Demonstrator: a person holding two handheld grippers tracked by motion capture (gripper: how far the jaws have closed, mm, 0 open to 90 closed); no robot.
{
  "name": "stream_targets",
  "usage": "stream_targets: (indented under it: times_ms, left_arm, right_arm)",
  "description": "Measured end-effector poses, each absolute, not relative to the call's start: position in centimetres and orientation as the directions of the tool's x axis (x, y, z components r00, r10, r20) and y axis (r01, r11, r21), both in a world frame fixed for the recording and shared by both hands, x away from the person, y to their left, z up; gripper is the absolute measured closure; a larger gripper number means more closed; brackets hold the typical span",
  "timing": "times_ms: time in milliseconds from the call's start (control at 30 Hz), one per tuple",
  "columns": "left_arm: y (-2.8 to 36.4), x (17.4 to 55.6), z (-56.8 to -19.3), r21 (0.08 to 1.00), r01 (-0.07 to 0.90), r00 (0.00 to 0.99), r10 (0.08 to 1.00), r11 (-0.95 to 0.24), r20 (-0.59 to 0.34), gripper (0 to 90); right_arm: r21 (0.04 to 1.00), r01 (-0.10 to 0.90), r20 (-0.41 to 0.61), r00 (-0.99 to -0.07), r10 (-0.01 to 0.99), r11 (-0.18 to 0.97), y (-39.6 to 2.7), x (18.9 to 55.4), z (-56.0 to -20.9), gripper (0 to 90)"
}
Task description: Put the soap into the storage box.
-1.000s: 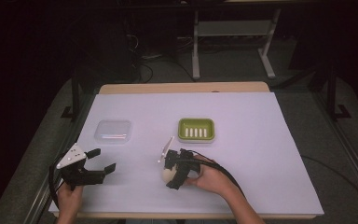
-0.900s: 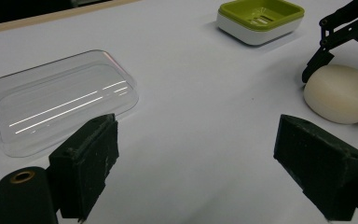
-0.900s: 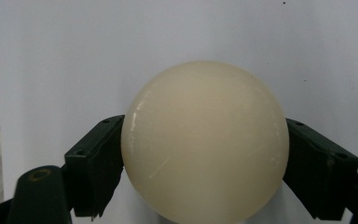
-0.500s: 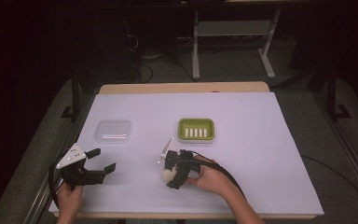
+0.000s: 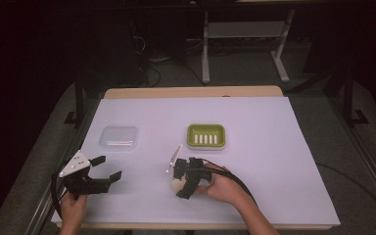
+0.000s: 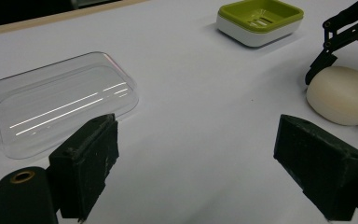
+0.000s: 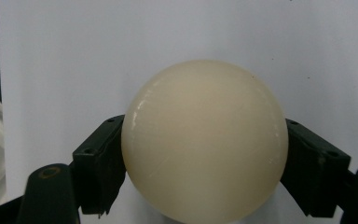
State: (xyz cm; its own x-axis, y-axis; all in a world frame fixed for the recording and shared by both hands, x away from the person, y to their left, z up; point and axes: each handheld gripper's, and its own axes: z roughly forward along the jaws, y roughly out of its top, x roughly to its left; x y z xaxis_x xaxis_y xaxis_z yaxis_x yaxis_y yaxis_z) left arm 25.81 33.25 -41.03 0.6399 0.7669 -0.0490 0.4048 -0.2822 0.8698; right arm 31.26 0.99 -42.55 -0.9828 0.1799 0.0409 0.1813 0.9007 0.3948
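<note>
Your right claw is pinching the cream bar of soap, one jaw pressed on each side of its rounded body, low over the white worktop near your edge of it. Your left claw is spread wide with nothing between its jaws, resting well left of the soap.

The likely aim, judging from the layout, is to set the soap in the green soap dish, which sits just beyond your right hand, with the clear plastic lid off to the left.

The soap is smooth and curved, so keep the squeeze even and across its widest part. Lift straight up, carry it level, and lower it onto the dish's slotted floor before you release.
</note>
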Motion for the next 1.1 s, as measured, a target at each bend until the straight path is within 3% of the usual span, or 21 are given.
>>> stream_targets:
  times_ms: [1100]
  left_arm:
    - [33.1, 25.8, -41.0, 0.873, 0.395, 0.646, 0.763, -0.286, -0.042, 13.1]
  right_arm:
    - [0.463, 0.209, 0.031, -0.975, 0.22, 0.861, -2.2, 34.2, -37.6, 22.4]
